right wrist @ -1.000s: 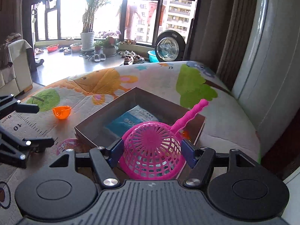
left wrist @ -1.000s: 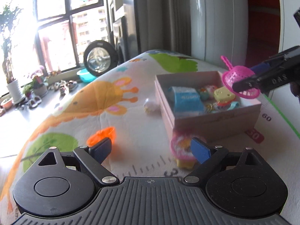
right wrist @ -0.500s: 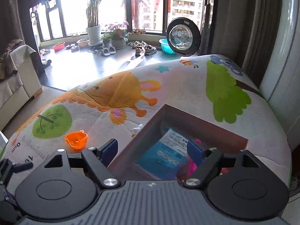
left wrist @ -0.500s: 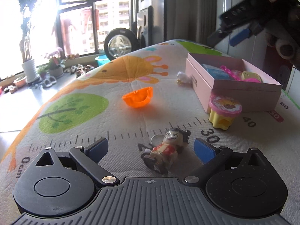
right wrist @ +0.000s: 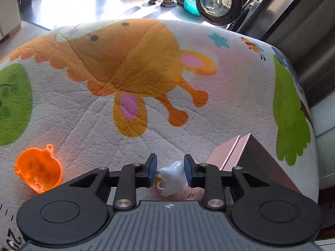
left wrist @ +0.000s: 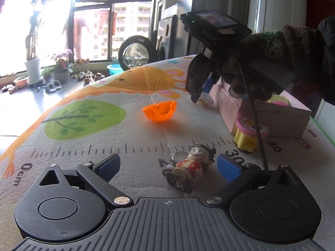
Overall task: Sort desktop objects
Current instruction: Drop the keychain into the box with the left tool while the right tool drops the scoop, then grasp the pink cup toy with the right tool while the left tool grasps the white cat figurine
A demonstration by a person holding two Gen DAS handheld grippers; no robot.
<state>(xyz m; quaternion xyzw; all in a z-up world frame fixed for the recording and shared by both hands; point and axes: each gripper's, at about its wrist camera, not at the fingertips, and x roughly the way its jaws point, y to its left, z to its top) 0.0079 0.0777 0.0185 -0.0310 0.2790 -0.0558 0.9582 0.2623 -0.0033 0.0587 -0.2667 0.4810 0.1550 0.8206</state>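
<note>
My left gripper (left wrist: 168,164) is open and low over the mat, its fingers either side of a small figurine keychain (left wrist: 189,170) lying near the 20–30 marks. My right gripper (right wrist: 170,170) has its jaws narrowed around a small white toy (right wrist: 171,177) beside the pink box (right wrist: 249,161), and a thin gap still shows on each side. In the left wrist view the right gripper (left wrist: 197,96) points down at that white toy (left wrist: 206,100) next to the pink box (left wrist: 270,115). An orange cup (left wrist: 160,112) lies on the mat; it also shows in the right wrist view (right wrist: 38,170).
A pink-and-yellow toy (left wrist: 249,133) stands against the box front. The box holds several items. The table is covered by a printed mat (right wrist: 134,69) with a ruler scale. Its far edge drops to the floor, with a window, plants and shoes behind.
My right gripper let the pink strainer go into the box, then moved left and down around the white toy, jaws narrowing. My left gripper pulled back and lowered around the figurine.
</note>
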